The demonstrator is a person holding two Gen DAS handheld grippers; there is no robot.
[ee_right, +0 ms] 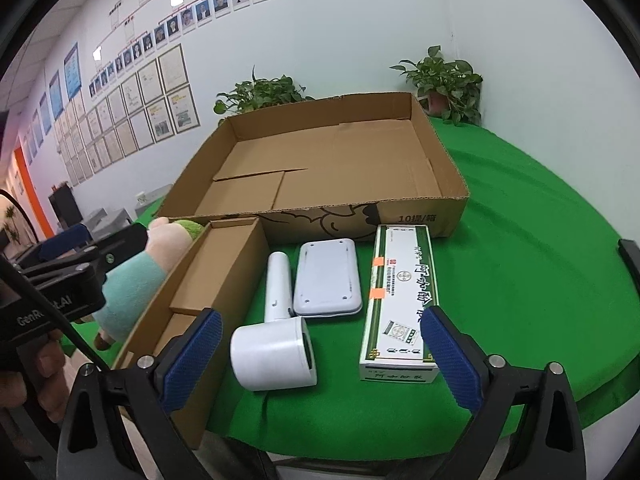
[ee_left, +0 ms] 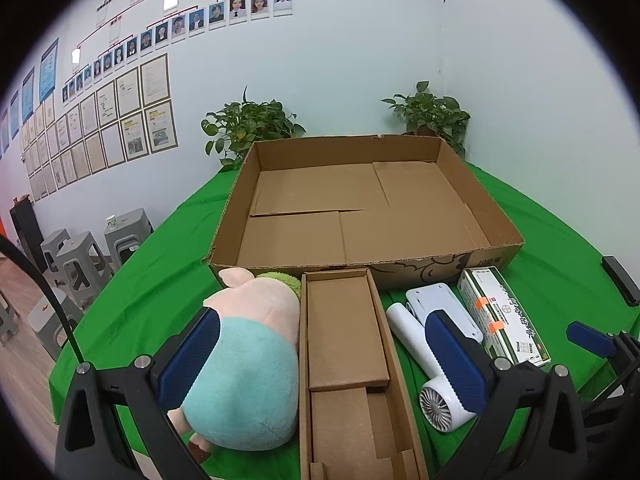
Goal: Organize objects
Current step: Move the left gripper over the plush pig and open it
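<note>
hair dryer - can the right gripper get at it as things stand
Probably yes. The right gripper is open and the white hair dryer lies on the green cloth just ahead between its fingers, nothing on top. The narrow cardboard box and flat white device sit close beside it.

1. Big cardboard box [ee_left: 360,208] is empty, so my gripper can drop straight in.
2. Narrow box [ee_left: 344,360], plush pig [ee_left: 248,360], hair dryer [ee_right: 276,340], white case [ee_right: 326,280] and green carton [ee_right: 400,300] crowd the front.
3. Green surface [ee_right: 540,280] right of the carton is open.
</note>
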